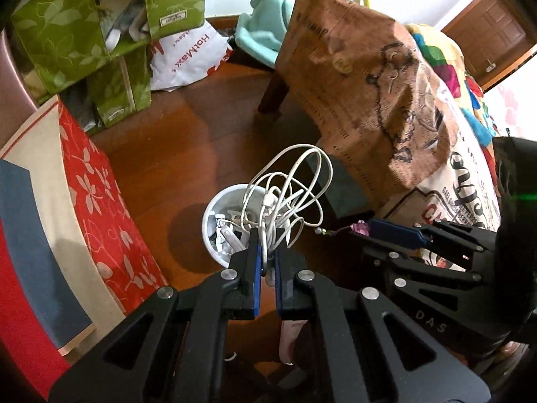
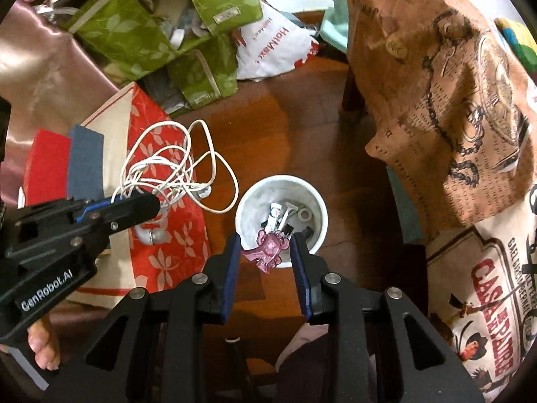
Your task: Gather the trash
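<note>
Left gripper (image 1: 267,262) — jaws clamped on a tangled white cable (image 1: 285,198); right gripper (image 2: 266,262) — jaws spread around a pink trinket (image 2: 268,247) above the white cup (image 2: 248,201).

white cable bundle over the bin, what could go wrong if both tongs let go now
1. The white cable bundle in the left tongs has wide loops; they could catch the white bin rim and hang out.
2. From the right wrist view the bundle seems left of the bin, so it may miss.
3. The pink charm sits loosely between the open right tongs near the rim and might fall outside.
</note>
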### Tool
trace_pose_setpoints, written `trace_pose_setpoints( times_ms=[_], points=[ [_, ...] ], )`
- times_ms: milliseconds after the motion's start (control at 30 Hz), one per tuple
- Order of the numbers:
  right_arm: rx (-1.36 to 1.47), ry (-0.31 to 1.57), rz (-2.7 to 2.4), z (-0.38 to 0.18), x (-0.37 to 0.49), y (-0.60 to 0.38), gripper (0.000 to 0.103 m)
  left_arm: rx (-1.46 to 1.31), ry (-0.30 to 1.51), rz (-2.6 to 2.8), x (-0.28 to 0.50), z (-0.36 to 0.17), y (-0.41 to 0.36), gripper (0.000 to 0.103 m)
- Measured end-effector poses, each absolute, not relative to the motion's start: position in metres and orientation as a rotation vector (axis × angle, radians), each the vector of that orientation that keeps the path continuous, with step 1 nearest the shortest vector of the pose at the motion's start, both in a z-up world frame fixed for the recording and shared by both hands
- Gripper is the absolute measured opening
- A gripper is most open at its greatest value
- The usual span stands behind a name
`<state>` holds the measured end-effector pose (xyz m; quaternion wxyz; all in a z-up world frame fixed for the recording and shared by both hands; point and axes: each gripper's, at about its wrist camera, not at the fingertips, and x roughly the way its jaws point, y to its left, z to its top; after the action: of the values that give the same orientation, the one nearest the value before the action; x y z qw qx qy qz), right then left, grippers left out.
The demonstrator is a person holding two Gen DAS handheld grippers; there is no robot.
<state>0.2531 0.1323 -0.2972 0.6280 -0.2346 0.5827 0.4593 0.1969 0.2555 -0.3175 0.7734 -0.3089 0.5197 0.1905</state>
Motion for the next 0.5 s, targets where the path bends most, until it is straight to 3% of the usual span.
trace_pose_setpoints(
  times_ms=[367, 500],
  points=[
    [-0.533, 1.377, 1.011, -0.304, 0.268, 0.131, 0.031, -0.702, 1.189, 0.386, 0.222, -0.339, 0.259, 0.005],
    [-0.53, 1.349, 1.005, -0.293, 0.27, 0.125, 0.031, -0.712, 1.223, 0.365, 0.229, -0.344, 0.258, 0.015]
  ],
)
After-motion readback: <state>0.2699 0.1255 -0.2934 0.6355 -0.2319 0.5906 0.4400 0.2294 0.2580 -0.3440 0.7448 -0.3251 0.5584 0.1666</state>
